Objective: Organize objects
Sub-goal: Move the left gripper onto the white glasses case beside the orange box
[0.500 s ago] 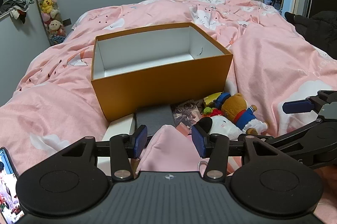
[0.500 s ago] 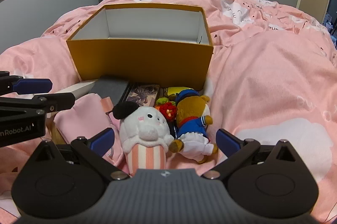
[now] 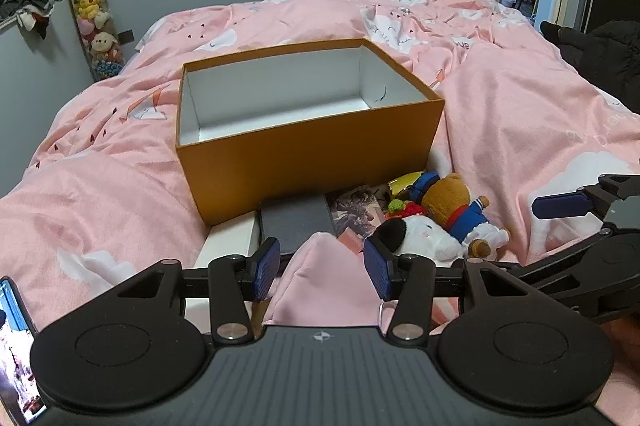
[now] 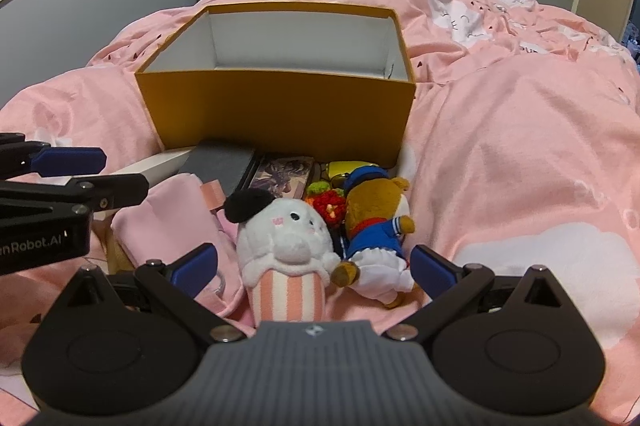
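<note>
Pink pouch (image 3: 320,266) between left gripper (image 3: 322,268) jaws, ungrasped; right gripper (image 4: 314,266) spread wide over plush toys (image 4: 288,246). Nothing shifted; orange box (image 3: 312,161) unfilled.

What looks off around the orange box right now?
The orange box is empty; everything sits heaped on the bed against its near wall. The bear plush lies tipped on its side beside the white plush. Nothing looks damaged or spilled.

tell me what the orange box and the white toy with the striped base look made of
Orange box: probably stiff cardboard, matte orange outside, white inside; thin straight walls, crisp corners.
White toy: soft plush fabric, fuzzy pile, rounded stuffed shape; its pink-striped base looks like smoother cloth.
</note>
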Action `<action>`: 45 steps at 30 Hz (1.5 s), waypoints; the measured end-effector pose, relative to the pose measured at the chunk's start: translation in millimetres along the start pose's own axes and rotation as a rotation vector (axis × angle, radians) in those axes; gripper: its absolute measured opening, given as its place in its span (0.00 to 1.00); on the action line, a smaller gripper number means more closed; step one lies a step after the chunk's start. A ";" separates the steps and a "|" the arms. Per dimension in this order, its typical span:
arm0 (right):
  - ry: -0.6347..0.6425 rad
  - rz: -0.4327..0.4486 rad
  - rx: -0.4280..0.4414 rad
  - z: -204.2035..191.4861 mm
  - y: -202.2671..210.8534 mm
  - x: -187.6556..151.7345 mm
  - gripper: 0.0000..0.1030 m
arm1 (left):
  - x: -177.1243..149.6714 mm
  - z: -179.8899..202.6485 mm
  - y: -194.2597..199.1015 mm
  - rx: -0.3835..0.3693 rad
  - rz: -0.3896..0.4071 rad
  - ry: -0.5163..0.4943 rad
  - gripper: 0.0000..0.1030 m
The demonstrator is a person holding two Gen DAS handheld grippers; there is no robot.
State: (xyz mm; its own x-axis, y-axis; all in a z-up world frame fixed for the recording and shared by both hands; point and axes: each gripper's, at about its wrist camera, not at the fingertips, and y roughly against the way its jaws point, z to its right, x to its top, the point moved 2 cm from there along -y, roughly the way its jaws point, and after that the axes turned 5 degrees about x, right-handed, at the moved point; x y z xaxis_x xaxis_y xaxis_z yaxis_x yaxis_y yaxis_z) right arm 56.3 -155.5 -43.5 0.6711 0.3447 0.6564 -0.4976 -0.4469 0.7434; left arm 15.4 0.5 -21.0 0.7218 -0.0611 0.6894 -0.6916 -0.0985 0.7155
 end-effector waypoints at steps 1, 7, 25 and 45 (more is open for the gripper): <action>0.003 0.001 0.005 -0.7 0.1 0.2 0.99 | 0.0 -3.1 -0.3 -0.003 -0.007 0.009 0.48; 0.024 0.010 0.018 -4.9 0.8 1.7 0.97 | -2.1 -19.5 -3.6 -0.004 -0.048 0.035 0.47; 0.203 -0.082 0.268 -53.9 -40.1 41.0 0.48 | -6.5 -64.4 -19.6 0.064 -0.167 0.026 0.48; 0.161 -0.110 0.233 -58.5 -90.9 81.3 0.35 | 16.2 -46.2 -77.6 0.100 -0.278 -0.048 0.54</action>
State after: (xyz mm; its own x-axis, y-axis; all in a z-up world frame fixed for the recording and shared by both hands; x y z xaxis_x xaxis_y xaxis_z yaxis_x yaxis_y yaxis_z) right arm 124.0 -38.5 -50.2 0.6086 0.5200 0.5993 -0.2744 -0.5708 0.7739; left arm 79.6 53.1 -60.1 0.8854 -0.0645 0.4604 -0.4629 -0.2150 0.8600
